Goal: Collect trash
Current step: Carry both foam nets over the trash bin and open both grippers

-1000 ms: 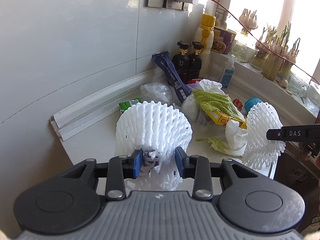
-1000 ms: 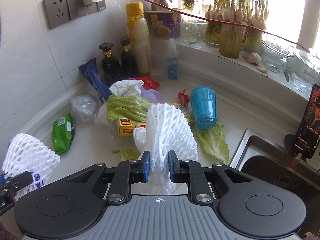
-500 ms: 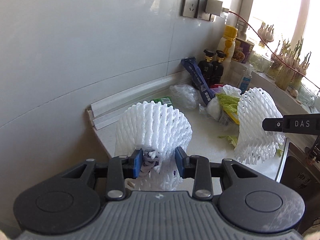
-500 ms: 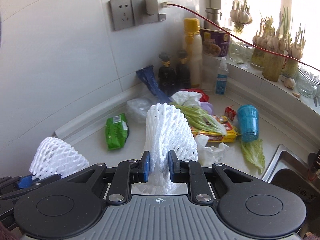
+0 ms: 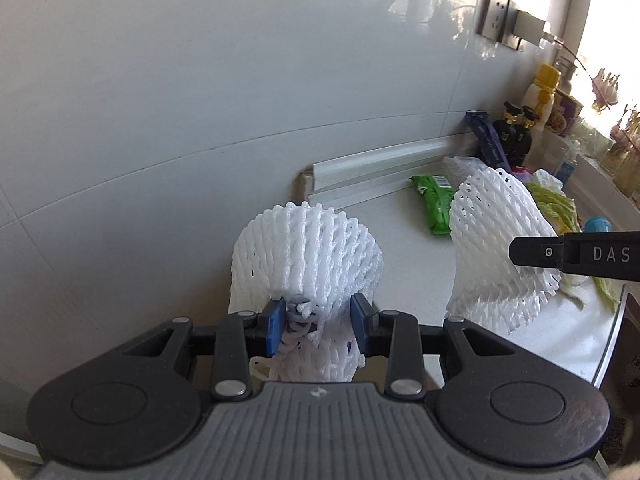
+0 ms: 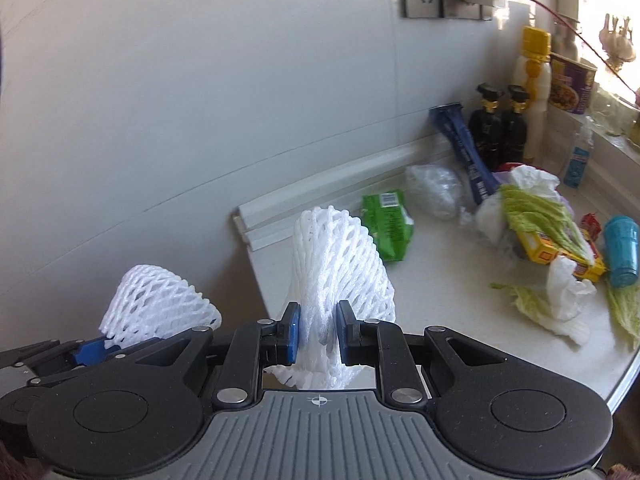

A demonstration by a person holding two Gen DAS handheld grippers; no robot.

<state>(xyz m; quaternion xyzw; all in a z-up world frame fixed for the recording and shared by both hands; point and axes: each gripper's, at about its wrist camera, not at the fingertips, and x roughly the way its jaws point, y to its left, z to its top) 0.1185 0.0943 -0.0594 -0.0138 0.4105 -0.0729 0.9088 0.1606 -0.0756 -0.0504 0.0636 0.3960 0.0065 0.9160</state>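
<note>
left gripper [image 5: 316, 330] pinching one foam fruit net [image 5: 306, 258], right gripper [image 6: 317, 334] pinching the other foam net [image 6: 340, 268]. both hanging past the counter [image 6: 460, 300] left edge; keeping the pinch firm, nets squash and slip easily.

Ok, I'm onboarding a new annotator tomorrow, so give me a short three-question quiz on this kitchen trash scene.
1. True or false: the left gripper is shut on a white foam net.
2. What does the right gripper hold? A) a second foam net B) blue cup C) green wrapper
3. Fill in: the green wrapper lies on the ___.

Key: 1 true; 2 A; 3 counter.
</note>
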